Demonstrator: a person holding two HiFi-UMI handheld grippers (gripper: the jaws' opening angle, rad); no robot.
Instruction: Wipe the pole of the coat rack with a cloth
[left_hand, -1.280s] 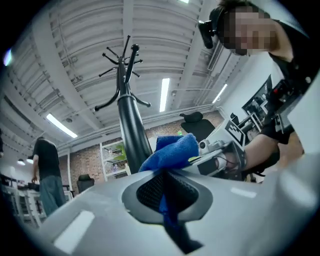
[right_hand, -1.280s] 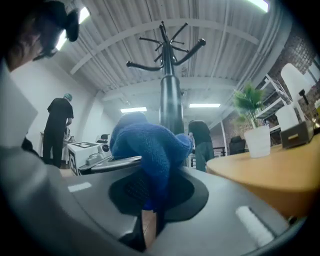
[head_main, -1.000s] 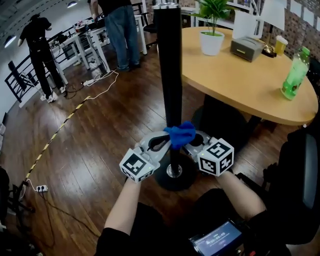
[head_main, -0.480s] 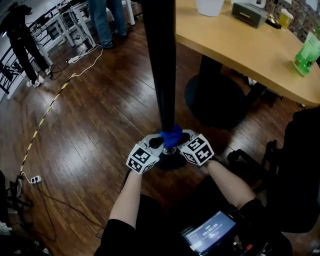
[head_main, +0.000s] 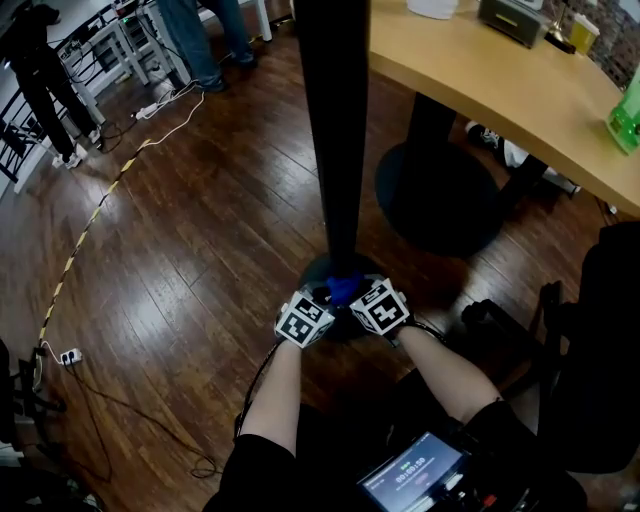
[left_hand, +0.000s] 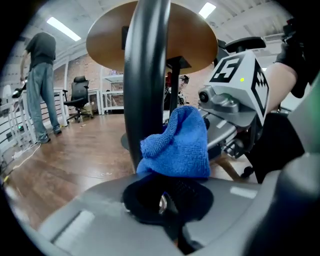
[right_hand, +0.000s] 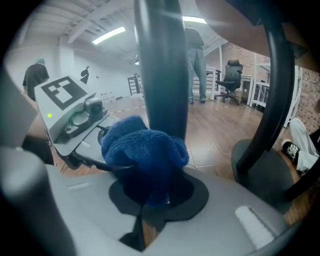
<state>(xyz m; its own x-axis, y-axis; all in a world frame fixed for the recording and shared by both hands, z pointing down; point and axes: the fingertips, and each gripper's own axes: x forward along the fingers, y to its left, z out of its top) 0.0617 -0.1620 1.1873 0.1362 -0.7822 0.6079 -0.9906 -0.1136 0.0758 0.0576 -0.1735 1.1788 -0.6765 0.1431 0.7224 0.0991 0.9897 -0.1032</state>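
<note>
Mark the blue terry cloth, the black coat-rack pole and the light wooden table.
blue terry cloth (left_hand: 177, 142): left gripper view, middle of the bunched fold.
black coat-rack pole (head_main: 335, 130): head view, middle of the shaft.
light wooden table (head_main: 500, 85): head view, bare top near its edge.

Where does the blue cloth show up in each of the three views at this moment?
Head view: the blue terry cloth sits low centre, at the foot of the black coat-rack pole.
Left gripper view: cloth at centre, against the pole's right side.
Right gripper view: cloth at centre-left, in front of the pole.
Shared landmark: the pole.
</note>
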